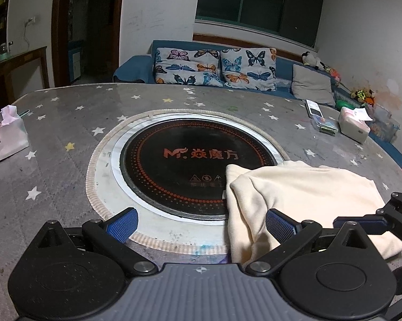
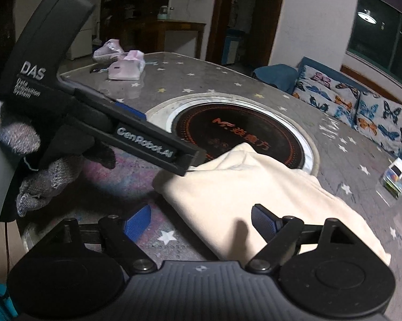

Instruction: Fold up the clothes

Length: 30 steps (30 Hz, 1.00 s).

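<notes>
A cream garment [image 1: 305, 195] lies folded on the grey star-patterned table [image 1: 67, 123], partly over the round black cooktop [image 1: 179, 157]. My left gripper [image 1: 201, 224] is open, its right finger over the garment's left edge and its left finger over the cooktop's rim. My right gripper [image 2: 201, 222] is open just above the garment's near corner [image 2: 254, 195], holding nothing. In the right wrist view the left gripper [image 2: 193, 160] reaches in from the left, its tip at the garment's far edge. The right gripper's fingertips [image 1: 361, 222] show at the right of the left wrist view.
Pink tissue packs [image 1: 5, 136] [image 2: 126, 67] sit at the table's far left. A white tissue box [image 1: 353, 124], a remote [image 1: 314, 108] and a small clear box [image 1: 325, 125] lie at the right edge. A blue sofa [image 1: 136, 67] with butterfly cushions stands behind the table.
</notes>
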Available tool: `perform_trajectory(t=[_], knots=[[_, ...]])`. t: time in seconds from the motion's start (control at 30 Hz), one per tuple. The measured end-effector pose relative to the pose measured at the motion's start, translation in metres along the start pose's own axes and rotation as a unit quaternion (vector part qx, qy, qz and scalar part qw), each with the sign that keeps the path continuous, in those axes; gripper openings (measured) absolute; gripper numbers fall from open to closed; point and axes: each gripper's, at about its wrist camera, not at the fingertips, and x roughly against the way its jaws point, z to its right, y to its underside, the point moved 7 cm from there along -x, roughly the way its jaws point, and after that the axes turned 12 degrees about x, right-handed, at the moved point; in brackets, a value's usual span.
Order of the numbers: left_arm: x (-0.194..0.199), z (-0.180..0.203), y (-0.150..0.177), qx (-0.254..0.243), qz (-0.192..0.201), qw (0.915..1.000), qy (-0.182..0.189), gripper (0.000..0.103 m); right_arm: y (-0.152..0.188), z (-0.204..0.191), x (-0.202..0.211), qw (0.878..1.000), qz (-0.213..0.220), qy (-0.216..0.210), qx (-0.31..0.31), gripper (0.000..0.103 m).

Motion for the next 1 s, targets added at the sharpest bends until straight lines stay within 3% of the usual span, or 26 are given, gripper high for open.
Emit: perform_trajectory(t=[0.2, 0.63, 0.8, 1.0], knots=[[0.002, -0.004, -0.004, 0.013, -0.004, 0.9999, 0.007, 0.103, -0.009, -0.012, -0.011, 0.999, -0.001, -0.003, 0.035, 0.067], [-0.002, -0.004, -0.002, 0.019, -0.011, 0.9997, 0.004, 0.103, -0.012, -0.02, -0.021, 0.998, -0.005, 0.0, 0.056, 0.062], [-0.002, -0.003, -0.002, 0.02, -0.012, 0.9997, 0.004, 0.103, -0.01, -0.015, -0.024, 0.999, -0.011, 0.002, 0.044, 0.039], [-0.002, -0.001, -0.002, 0.02, -0.013, 0.9997, 0.007, 0.103, -0.009, -0.005, -0.023, 1.0, -0.008, -0.004, 0.016, 0.029]])
